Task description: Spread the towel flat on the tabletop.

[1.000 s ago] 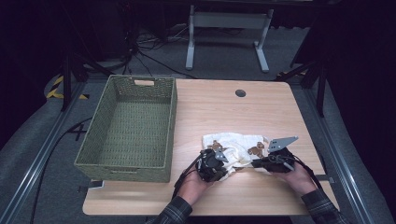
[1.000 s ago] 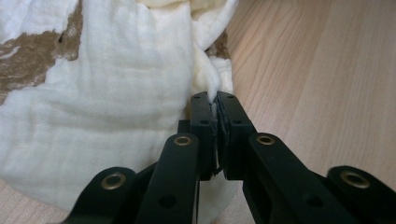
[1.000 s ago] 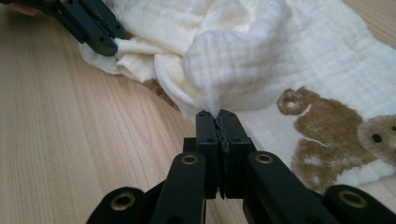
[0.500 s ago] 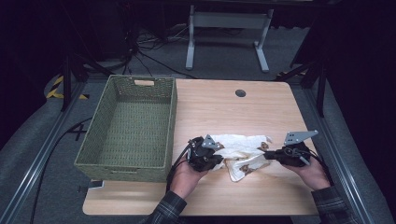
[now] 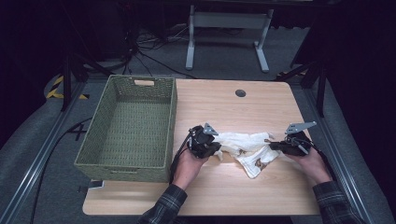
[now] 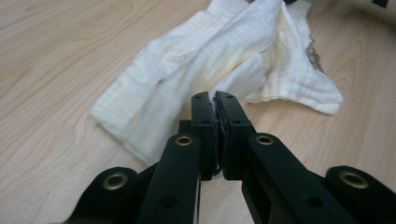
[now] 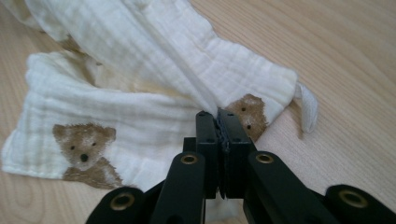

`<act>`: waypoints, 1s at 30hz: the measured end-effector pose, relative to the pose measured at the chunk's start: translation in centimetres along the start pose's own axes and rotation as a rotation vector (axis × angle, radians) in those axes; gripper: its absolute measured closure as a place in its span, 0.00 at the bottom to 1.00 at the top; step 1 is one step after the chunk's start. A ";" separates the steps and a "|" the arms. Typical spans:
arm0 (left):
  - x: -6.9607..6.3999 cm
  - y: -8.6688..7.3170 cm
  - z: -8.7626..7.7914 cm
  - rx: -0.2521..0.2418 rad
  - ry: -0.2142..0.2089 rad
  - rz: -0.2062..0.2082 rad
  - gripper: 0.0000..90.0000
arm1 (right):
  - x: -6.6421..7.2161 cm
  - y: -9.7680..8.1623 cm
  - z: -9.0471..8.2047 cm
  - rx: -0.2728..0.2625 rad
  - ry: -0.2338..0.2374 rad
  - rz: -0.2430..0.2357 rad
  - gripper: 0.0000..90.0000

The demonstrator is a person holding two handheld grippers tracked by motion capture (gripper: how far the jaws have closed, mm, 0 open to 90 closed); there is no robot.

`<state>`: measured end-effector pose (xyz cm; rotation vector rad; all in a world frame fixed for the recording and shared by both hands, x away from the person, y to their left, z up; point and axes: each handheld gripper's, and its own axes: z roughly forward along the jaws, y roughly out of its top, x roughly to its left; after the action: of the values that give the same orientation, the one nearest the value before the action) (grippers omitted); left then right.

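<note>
High view: we pinch the cloth (image 5: 245,147) at both ends, left gripper (image 5: 215,150) at nine o'clock, right gripper (image 5: 275,146) at three, basket (image 5: 127,126) beyond.

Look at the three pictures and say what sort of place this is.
Probably a lab or studio set up for recording: a wooden table under dark surroundings, cables on the floor, metal rails alongside. A person works a bear-print cloth beside a woven basket.
</note>
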<state>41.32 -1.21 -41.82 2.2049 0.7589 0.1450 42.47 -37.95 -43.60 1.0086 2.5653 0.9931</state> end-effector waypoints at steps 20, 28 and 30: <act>-1.3 0.3 -0.6 0.019 0.015 0.037 0.77 | 5.6 0.6 -0.4 -0.024 0.107 -0.115 0.77; -3.1 -0.1 1.4 0.069 -0.058 0.084 0.83 | 7.1 0.7 0.2 -0.011 0.159 -0.132 0.77; -3.2 -0.4 2.2 0.097 -0.058 0.086 0.83 | 7.3 0.6 0.4 -0.005 0.168 -0.137 0.77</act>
<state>39.24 -4.20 -43.22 2.3242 0.6516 0.0879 37.54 -32.56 -43.11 0.7654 2.7218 1.0878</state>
